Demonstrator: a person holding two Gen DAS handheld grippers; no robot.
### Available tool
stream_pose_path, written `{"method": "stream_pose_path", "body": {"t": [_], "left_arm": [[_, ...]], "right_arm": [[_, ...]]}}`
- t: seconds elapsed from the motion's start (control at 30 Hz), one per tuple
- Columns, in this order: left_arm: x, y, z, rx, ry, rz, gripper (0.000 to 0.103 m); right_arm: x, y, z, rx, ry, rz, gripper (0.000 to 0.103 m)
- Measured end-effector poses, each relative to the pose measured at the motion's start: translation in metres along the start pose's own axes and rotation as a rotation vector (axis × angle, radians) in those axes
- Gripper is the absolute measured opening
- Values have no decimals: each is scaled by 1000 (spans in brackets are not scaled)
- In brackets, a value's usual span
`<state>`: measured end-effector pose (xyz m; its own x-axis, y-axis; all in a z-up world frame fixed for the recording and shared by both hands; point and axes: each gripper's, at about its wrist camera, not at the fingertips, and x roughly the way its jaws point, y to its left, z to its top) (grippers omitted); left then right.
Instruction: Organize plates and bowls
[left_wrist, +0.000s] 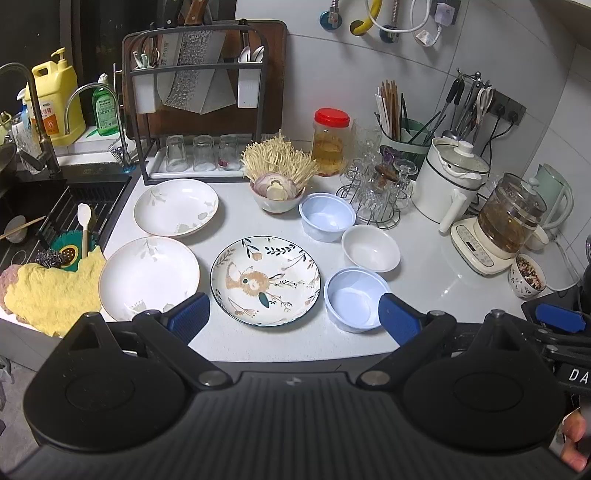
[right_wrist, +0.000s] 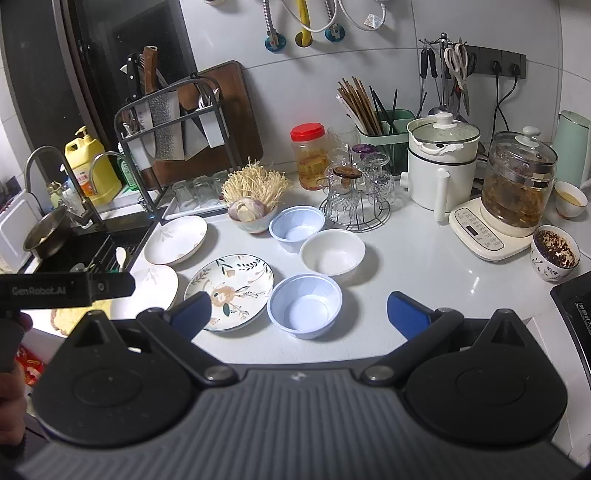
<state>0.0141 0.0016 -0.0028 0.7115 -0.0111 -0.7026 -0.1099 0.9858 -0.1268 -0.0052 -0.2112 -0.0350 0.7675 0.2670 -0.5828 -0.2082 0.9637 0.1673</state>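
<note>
On the white counter lie two white plates, one far (left_wrist: 176, 206) and one near (left_wrist: 149, 277), beside a floral plate (left_wrist: 265, 280). To their right stand a far blue bowl (left_wrist: 326, 216), a white bowl (left_wrist: 370, 248) and a near blue bowl (left_wrist: 355, 299). The same floral plate (right_wrist: 229, 291), near blue bowl (right_wrist: 305, 305), white bowl (right_wrist: 332, 252) and far blue bowl (right_wrist: 296, 228) appear in the right wrist view. My left gripper (left_wrist: 293, 315) hovers open above the counter's front edge. My right gripper (right_wrist: 301, 314) is open too, holding nothing.
A bowl of enoki mushrooms and onion (left_wrist: 277, 192) stands behind the plates. A knife and board rack (left_wrist: 199, 107), glass holder (left_wrist: 380, 192), white pot (left_wrist: 450, 181) and kettle (left_wrist: 506, 221) line the back. The sink (left_wrist: 55, 221) and a yellow cloth (left_wrist: 55, 291) lie left.
</note>
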Motion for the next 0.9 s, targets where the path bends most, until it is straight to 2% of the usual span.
{"method": "stream_pose_path", "body": {"t": [0.9], "left_arm": [[-3, 1, -5, -17, -4, -5, 99]], "right_arm": [[-4, 6, -3, -3, 1, 8, 103]]}}
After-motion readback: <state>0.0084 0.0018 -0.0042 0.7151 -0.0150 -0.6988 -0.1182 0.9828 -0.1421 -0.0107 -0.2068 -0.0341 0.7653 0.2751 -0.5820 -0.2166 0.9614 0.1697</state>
